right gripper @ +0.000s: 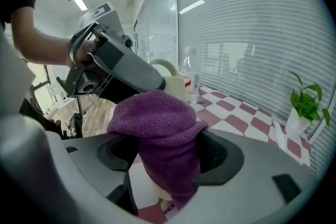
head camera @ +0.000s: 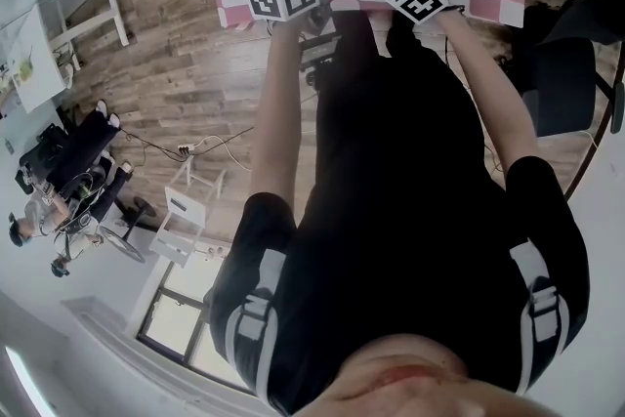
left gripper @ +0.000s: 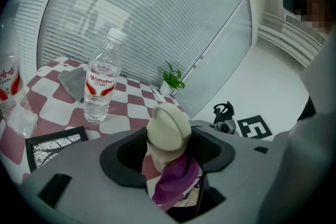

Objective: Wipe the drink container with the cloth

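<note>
Two tools. Left gripper [left gripper: 168, 153] clamped on container [left gripper: 168, 131]; right gripper [right gripper: 167, 152], jaws apart around cloth [right gripper: 157, 126] draped against container.

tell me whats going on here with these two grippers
A person works two hand-held grippers at a red-and-white checked table. The left gripper is clamped on a cream, round-topped drink container. The right gripper has a purple textured cloth between its wide-set jaws, draped against the container's side. The wiping looks under way.
</note>
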Tool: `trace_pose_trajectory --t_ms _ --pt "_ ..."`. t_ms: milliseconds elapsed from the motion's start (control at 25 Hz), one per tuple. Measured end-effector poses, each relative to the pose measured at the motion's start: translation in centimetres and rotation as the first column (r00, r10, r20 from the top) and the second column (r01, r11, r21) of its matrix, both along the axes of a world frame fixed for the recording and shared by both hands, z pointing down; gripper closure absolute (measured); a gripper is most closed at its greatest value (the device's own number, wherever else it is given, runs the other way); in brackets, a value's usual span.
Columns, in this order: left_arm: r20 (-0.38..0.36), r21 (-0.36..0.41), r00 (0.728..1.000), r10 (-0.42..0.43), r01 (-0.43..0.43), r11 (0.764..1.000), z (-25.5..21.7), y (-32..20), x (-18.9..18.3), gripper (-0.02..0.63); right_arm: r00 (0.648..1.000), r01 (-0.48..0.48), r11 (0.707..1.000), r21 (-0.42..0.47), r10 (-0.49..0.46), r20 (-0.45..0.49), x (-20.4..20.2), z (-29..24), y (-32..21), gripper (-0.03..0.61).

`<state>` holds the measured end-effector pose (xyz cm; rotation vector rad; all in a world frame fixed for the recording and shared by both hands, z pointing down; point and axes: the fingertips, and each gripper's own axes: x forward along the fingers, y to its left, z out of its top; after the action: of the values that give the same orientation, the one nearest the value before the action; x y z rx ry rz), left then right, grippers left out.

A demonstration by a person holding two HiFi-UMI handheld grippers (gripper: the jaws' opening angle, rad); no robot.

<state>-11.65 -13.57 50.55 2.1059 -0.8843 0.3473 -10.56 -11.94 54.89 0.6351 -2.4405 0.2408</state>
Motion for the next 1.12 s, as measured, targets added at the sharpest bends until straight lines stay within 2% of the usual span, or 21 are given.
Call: trace_pose_trajectory --t_ms 480,680,920,1120 --pt "-0.001 0.016 1.000 0.002 -0.002 1.000 -0.2 -0.3 0.3 0.337 0.983 0.000 0.998 -0.070 -0.013 -0.183 3.2 6.4 1.6 0.253" --pt "-0.002 0.018 1.000 0.006 -0.006 1.000 -0.4 -0.4 0.3 0.337 0.966 0.031 0.997 -0.066 -0.047 -0.255 4.2 8.2 2.2 0.253" --pt "0.003 0.009 1.000 0.028 -0.028 1.000 0.1 0.2 -0.1 0.337 0.963 0.066 0.996 -0.067 -0.081 -0.258 4.6 8.9 2.4 0.253" --pt "0.027 0.020 0.993 0.113 -0.114 0.993 0.1 1.1 -0.5 0.337 0.956 0.160 0.980 -0.118 -0.184 -0.231 4.3 8.3 2.9 0.253"
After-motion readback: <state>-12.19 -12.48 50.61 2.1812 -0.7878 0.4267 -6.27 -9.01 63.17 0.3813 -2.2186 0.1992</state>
